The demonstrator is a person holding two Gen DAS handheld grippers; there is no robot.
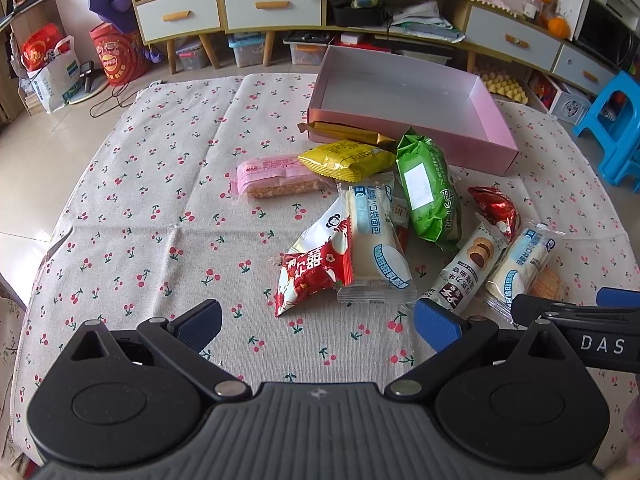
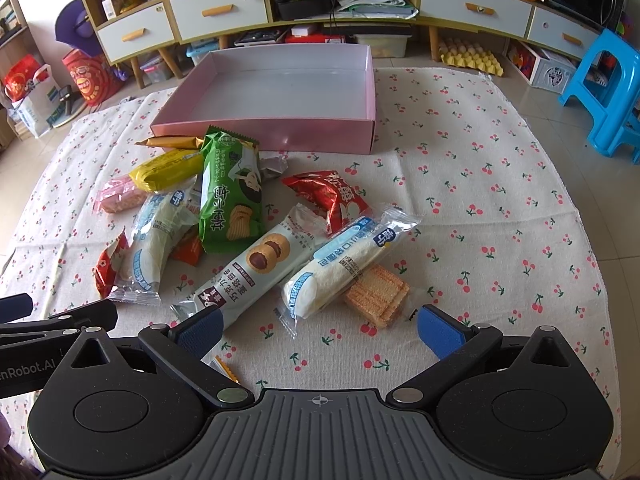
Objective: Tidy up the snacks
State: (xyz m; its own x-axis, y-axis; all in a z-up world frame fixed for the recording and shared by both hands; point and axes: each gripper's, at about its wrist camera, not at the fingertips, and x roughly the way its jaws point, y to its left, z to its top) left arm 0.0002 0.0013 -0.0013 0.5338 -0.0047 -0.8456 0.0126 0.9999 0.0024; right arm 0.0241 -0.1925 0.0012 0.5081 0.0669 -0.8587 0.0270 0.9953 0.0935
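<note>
Several wrapped snacks lie in a loose pile on the cherry-print tablecloth. An empty pink box stands behind them. In the left wrist view a red panda pack, a bread pack, a green biscuit pack, a yellow pack and a pink bar lie ahead. My left gripper is open and empty just short of the red pack. My right gripper is open and empty, close to a bread pack, a wafer pack and a chocolate cookie pack.
The right gripper's body shows at the right edge of the left wrist view. A low cabinet with drawers stands behind the table. A blue plastic stool is on the floor at right. Bare cloth lies right of the pile.
</note>
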